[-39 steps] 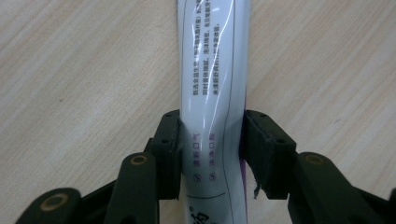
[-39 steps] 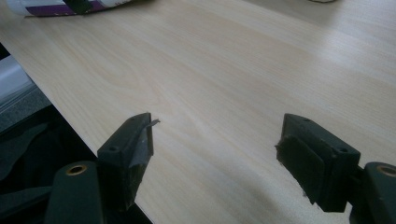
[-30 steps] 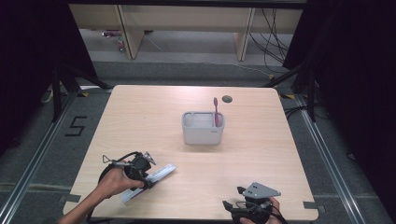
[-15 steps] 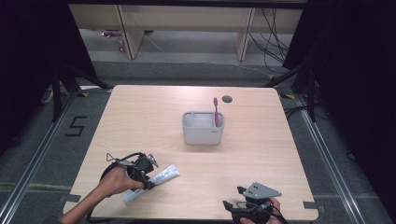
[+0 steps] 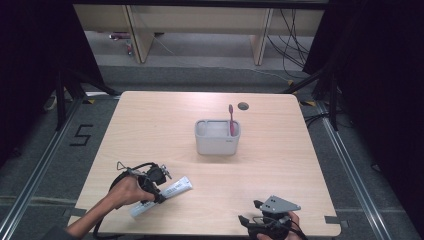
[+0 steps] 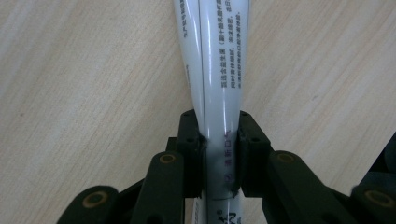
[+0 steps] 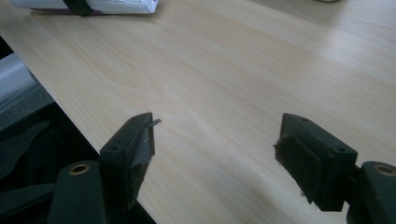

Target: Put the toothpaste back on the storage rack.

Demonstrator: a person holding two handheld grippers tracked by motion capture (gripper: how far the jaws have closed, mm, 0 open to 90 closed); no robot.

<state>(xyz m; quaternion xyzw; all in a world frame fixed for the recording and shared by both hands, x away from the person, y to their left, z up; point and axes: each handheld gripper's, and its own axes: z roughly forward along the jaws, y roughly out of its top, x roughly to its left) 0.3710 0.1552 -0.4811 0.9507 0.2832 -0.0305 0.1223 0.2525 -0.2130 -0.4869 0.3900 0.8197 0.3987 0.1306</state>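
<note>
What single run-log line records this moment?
left gripper: shut on toothpaste tube | right gripper: open, idle | toothbrush: in holder

The right gripper (image 7: 215, 154) hangs with its jaws wide apart over the bare wooden table (image 7: 243, 74) near its edge, a white tube (image 7: 116, 5) lying farther off.
</note>
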